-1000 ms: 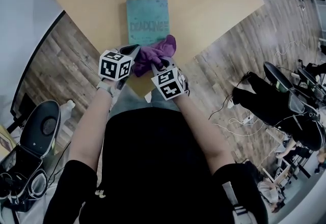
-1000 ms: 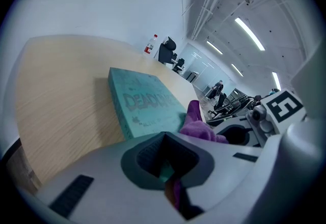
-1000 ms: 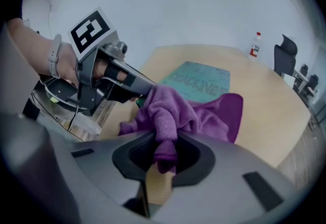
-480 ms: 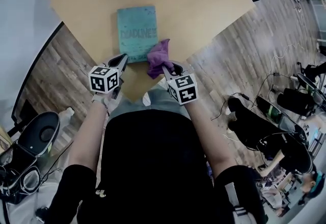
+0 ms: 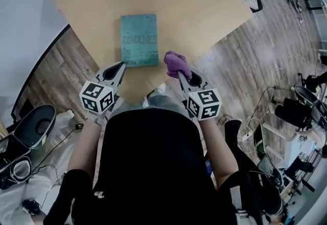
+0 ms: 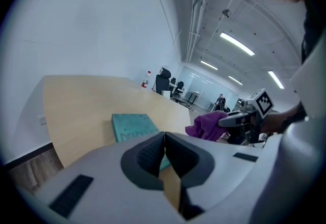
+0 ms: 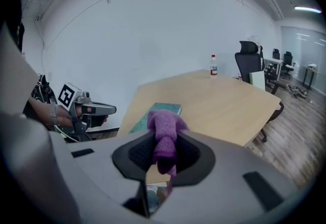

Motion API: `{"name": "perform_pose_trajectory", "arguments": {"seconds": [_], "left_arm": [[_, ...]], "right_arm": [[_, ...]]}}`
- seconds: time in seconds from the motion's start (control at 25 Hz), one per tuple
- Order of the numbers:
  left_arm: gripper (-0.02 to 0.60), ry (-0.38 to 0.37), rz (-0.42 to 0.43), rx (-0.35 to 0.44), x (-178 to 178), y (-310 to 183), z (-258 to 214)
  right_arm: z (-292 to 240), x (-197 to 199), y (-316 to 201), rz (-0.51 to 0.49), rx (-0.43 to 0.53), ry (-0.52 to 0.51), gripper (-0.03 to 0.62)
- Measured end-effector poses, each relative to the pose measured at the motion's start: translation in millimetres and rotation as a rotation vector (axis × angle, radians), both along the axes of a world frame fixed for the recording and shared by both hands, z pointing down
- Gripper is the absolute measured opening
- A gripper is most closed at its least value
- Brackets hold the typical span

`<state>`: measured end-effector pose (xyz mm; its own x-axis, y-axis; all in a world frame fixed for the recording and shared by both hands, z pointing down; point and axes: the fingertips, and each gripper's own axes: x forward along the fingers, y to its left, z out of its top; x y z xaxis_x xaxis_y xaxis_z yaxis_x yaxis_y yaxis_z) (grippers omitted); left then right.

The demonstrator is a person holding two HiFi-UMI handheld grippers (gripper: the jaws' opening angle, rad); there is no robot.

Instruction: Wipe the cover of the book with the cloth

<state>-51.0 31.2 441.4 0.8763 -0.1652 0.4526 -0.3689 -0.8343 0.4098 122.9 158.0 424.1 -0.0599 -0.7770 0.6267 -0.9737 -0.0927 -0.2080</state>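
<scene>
Book (image 5: pixel 139 40) lies flat on table (image 5: pixel 204 4), nothing pinning it; right gripper (image 5: pixel 180 72) has its jaws clamped on the bunched purple cloth (image 5: pixel 175 61), beside the book's near-right corner and off the cover; left gripper (image 5: pixel 120 67) has its jaws together, empty; risk: wiping drag slides the book or tugs the cloth loose.

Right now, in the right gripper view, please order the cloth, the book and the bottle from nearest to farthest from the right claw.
1. Purple cloth, pinched in the right claw.
2. Teal book, flat on the table just ahead.
3. Bottle, at the table's far edge.
</scene>
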Motion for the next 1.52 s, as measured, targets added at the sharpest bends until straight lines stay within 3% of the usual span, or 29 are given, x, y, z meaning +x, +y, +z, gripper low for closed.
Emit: {"name": "perform_pose_trajectory", "arguments": {"seconds": [0.32,0.56,0.88,1.52], "left_arm": [[0.021,0.100,-0.140,0.121,-15.1,-17.0,-86.8],[0.021,0.178,-0.176,0.279,-10.9,-25.2,-149.6],[0.021,0.224,-0.191,0.420,-3.8,-28.0,-208.2],[0.021,0.237,-0.204,0.495,-5.2,-27.5,-229.6]], "right_arm": [[-72.7,18.2,10.1,0.055,0.151,0.047,0.080],[-118.7,26.4,3.5,0.055,0.273,0.116,0.080],[-180.0,34.7,-13.1,0.062,0.415,0.218,0.080],[-206.9,26.8,-36.1,0.022,0.495,0.266,0.080]]}}
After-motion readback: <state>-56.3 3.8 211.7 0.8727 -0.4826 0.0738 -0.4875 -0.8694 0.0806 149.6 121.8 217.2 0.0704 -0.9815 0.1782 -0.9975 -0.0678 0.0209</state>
